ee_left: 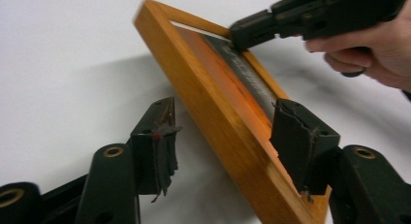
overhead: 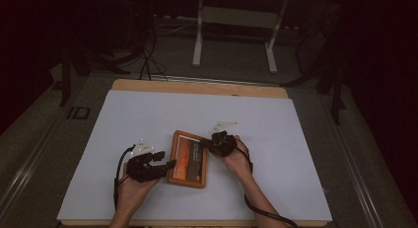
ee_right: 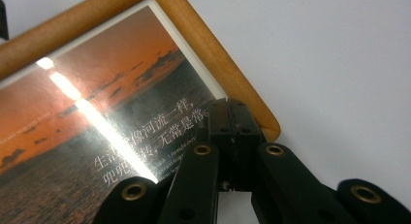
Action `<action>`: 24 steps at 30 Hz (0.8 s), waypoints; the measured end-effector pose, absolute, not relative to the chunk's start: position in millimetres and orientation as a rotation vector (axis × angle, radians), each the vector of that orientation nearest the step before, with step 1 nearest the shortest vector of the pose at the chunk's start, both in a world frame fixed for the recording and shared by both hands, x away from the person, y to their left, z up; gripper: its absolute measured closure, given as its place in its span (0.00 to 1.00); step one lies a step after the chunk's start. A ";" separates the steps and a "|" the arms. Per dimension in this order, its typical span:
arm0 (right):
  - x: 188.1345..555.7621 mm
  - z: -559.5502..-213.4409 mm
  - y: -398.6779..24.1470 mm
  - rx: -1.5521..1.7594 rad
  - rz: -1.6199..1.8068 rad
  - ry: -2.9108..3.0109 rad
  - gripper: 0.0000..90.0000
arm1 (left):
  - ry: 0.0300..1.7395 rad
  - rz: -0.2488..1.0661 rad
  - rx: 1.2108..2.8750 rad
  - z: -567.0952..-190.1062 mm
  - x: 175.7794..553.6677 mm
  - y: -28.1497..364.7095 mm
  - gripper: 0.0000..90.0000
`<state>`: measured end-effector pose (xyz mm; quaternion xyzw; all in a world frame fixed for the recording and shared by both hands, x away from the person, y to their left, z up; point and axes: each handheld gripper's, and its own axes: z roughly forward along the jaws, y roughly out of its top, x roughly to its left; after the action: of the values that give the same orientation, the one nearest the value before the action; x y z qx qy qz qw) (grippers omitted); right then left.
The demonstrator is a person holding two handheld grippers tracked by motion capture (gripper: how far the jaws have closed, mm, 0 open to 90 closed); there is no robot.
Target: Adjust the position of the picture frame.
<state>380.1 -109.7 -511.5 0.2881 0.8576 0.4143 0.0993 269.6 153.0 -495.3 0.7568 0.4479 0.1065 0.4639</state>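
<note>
Left claw gapes astride the picture frame; right claw, clenched, presses its glass.

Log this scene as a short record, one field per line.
surface: white sheet on a wooden table
object: wood-framed sunset photo, one edge lifted off the sheet
left hand-held gripper: open, jaws either side of the frame's edge
right hand-held gripper: shut, tips on the photo's glass near a corner
background: dark floor, white stand legs
</note>
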 end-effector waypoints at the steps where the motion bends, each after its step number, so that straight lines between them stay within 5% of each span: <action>1: 380.5 -512.3 -110.3 0.855 1.222 2.538 1.00 | 1.110 0.248 1.866 -496.3 270.2 150.3 0.46; 16: 382.1 -520.6 -114.7 0.883 1.211 2.541 1.00 | 1.137 0.073 1.890 -505.6 275.1 128.4 0.43; 24: 381.3 -520.1 -114.9 0.870 1.209 2.547 1.00 | 1.167 0.063 1.914 -505.9 273.0 118.4 0.49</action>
<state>381.3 -114.9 -520.1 0.2936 0.8592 0.4079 0.0954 273.0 118.4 -505.9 0.7687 0.4687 0.0254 0.4345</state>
